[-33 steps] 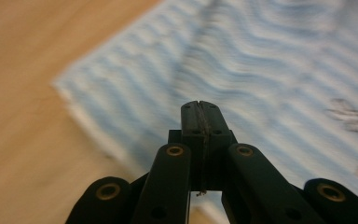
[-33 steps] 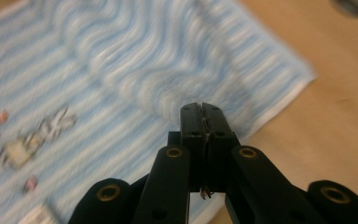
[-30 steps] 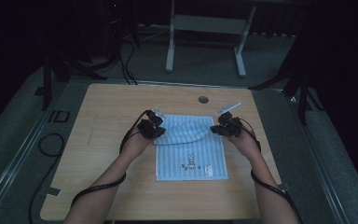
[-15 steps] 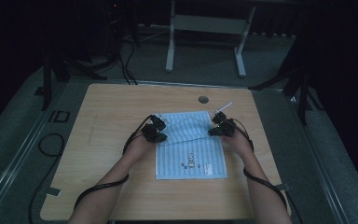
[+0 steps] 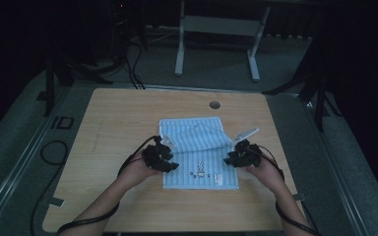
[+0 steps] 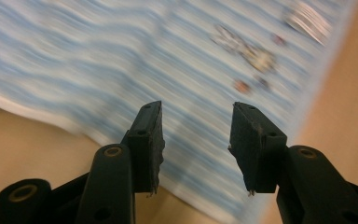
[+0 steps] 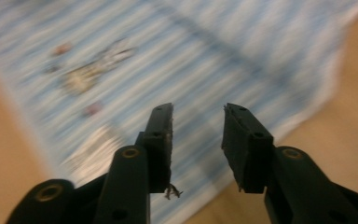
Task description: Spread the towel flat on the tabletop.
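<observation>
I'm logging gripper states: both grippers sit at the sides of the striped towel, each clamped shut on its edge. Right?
Not quite. The left gripper and right gripper do flank the striped towel, but both are open: each gripper view shows a clear gap between the jaws, nothing pinched.

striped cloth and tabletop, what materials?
Striped cloth: looks like soft woven fabric, matte, blue-and-white stripes; it ripples and lies partly folded, with a small printed motif and a pale hem. Tabletop: looks like light wood or wood-look laminate, smooth with faint grain; which one, cannot tell.
</observation>
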